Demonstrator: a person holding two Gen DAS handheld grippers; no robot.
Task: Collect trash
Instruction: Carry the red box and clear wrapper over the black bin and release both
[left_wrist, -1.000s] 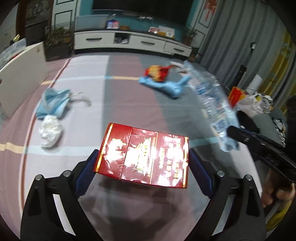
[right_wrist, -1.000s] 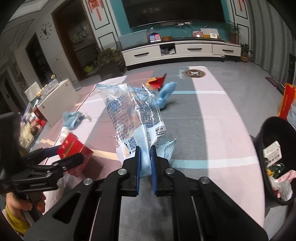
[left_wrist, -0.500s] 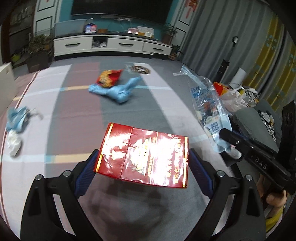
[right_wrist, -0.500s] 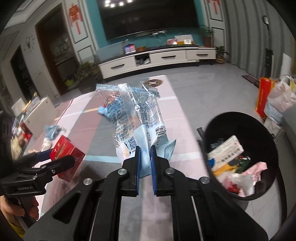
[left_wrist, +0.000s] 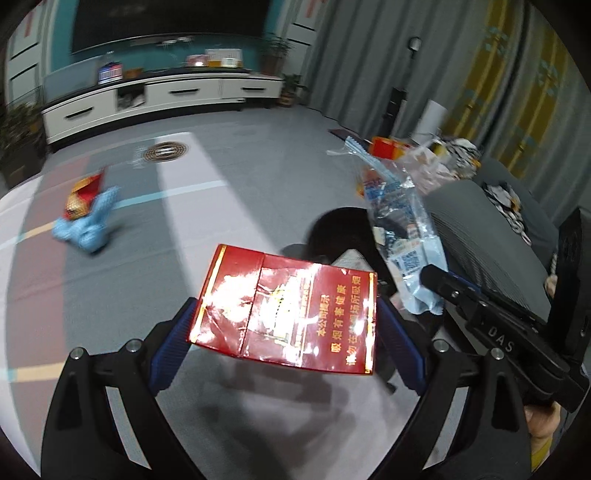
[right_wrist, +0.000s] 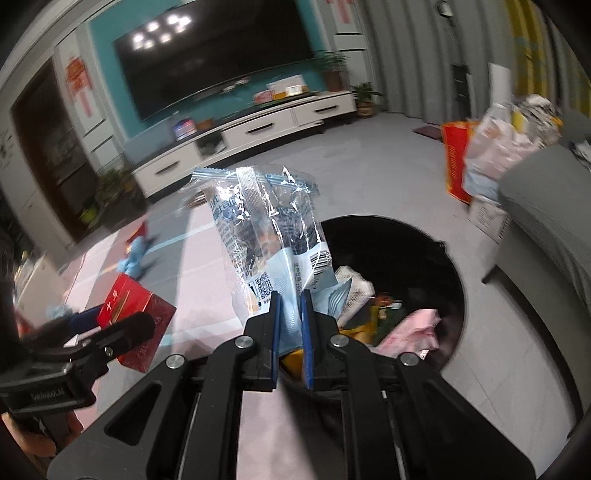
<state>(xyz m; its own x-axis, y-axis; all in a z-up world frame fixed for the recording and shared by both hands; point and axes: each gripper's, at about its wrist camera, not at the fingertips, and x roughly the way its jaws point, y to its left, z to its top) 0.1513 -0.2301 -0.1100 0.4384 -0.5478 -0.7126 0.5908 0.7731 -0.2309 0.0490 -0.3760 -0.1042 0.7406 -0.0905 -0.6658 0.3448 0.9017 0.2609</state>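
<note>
My left gripper (left_wrist: 286, 325) is shut on a red cigarette carton (left_wrist: 288, 306) and holds it in the air; the carton also shows in the right wrist view (right_wrist: 138, 315). My right gripper (right_wrist: 291, 321) is shut on a clear plastic wrapper (right_wrist: 269, 225) with blue print, held upright over the near rim of a black trash bin (right_wrist: 447, 266). The bin holds paper, pink and yellow trash. In the left wrist view the wrapper (left_wrist: 400, 221) hangs in front of the bin (left_wrist: 332, 225).
A blue cloth with a red and gold wrapper (left_wrist: 86, 214) lies on the striped floor mat. A grey sofa (right_wrist: 546, 214) stands right of the bin, with bags (right_wrist: 491, 147) behind it. A white TV cabinet (left_wrist: 159, 96) lines the far wall.
Both grippers have swung right with their loads. The trash bin has come close, and the wrapper now hangs over its near rim. The floor trash has slid off to the left.
</note>
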